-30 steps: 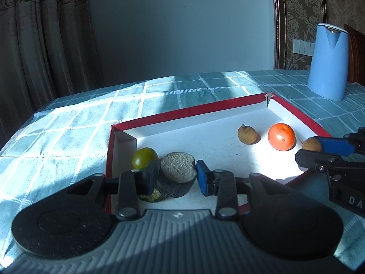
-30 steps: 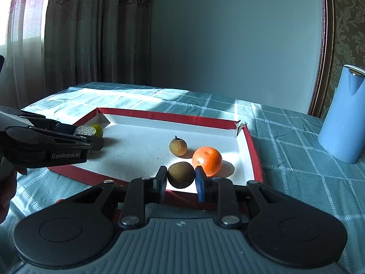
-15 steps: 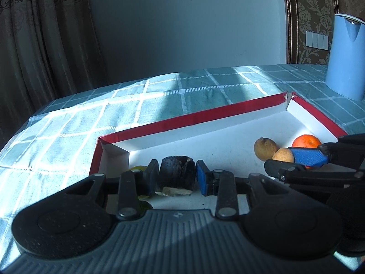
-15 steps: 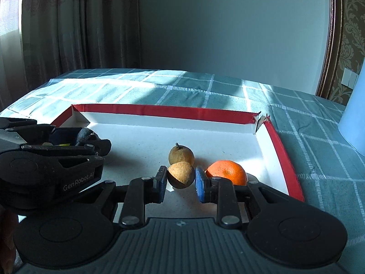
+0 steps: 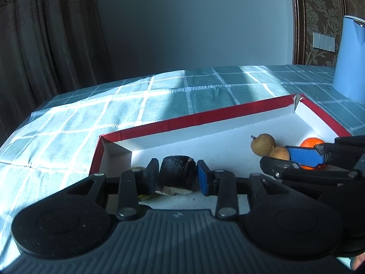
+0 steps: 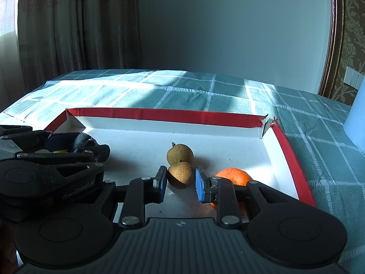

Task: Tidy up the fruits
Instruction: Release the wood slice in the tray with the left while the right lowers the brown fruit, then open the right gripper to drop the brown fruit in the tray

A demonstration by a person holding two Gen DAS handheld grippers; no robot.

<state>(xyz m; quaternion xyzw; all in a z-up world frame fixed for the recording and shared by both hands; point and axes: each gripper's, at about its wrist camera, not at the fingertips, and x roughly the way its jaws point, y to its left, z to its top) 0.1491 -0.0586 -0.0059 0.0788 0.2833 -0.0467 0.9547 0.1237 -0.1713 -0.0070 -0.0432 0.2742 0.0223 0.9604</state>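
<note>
Left wrist view: left gripper (image 5: 177,177) is clamped on a dark, rough-skinned chunk of fruit with a flat top (image 5: 177,173), low over the near left corner of the shallow white cardboard tray with red outer walls (image 5: 196,116). Pale scraps lie on the tray floor right under the chunk. A bit of yellow-green fruit (image 5: 136,167) peeks out behind the left finger. On the right, the right gripper (image 5: 281,158) reaches in, closed on a small round tan fruit (image 5: 279,153); a second tan fruit with a short stem (image 5: 262,144) touches it from behind, and an orange mandarin (image 5: 311,142) sits beyond the blue pad. Light blue plastic jug (image 5: 351,57) stands on the teal checked tablecloth (image 5: 114,114), well apart from the tray.

Right wrist view: the right gripper (image 6: 180,180) pinches the tan fruit (image 6: 180,177) just above the tray floor (image 6: 228,146), against the stemmed one (image 6: 179,154). Mandarin (image 6: 232,176) is just right of the blue pad. Left gripper (image 6: 86,145) at left, dark chunk (image 6: 81,138) between its fingers.
</note>
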